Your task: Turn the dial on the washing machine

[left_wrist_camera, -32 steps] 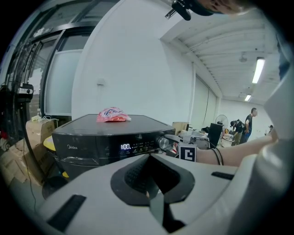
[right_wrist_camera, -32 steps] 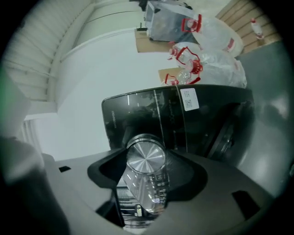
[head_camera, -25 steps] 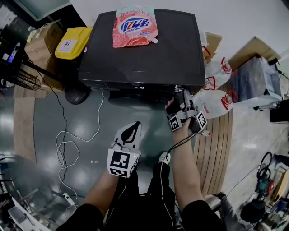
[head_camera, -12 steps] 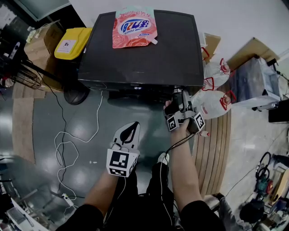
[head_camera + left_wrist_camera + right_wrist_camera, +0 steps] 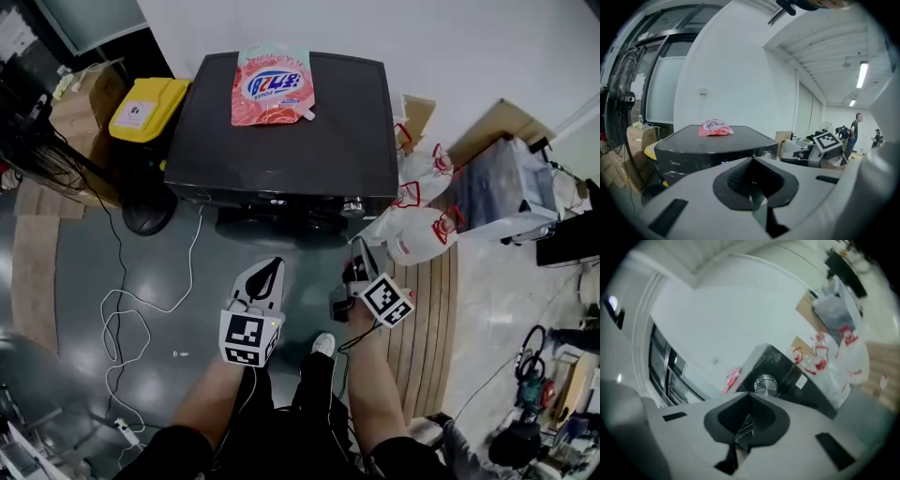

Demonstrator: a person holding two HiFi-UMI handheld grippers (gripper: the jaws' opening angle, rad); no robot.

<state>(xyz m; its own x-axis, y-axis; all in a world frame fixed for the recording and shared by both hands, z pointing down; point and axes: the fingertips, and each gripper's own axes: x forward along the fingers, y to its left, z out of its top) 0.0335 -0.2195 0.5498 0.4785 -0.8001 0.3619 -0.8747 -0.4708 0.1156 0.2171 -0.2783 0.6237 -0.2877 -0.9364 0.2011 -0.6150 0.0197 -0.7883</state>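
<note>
The washing machine point(image 5: 281, 131) is a big black box with a smooth, flat top. A soft pink pouch point(image 5: 272, 84) lies on the top, near the back. The dial point(image 5: 766, 385) is a round, shiny silver knob on the front of the machine, at its right corner. The right gripper point(image 5: 359, 251) is near the dial but not touching it. Its grey jaws have just closed, tip to tip, with nothing between them. The left gripper point(image 5: 270, 267) is over the shiny grey floor point(image 5: 150, 272), apart from the machine. Its jaws are pressed together too and hold nothing. Crinkly white bags point(image 5: 417, 230) sit beside the machine.
</note>
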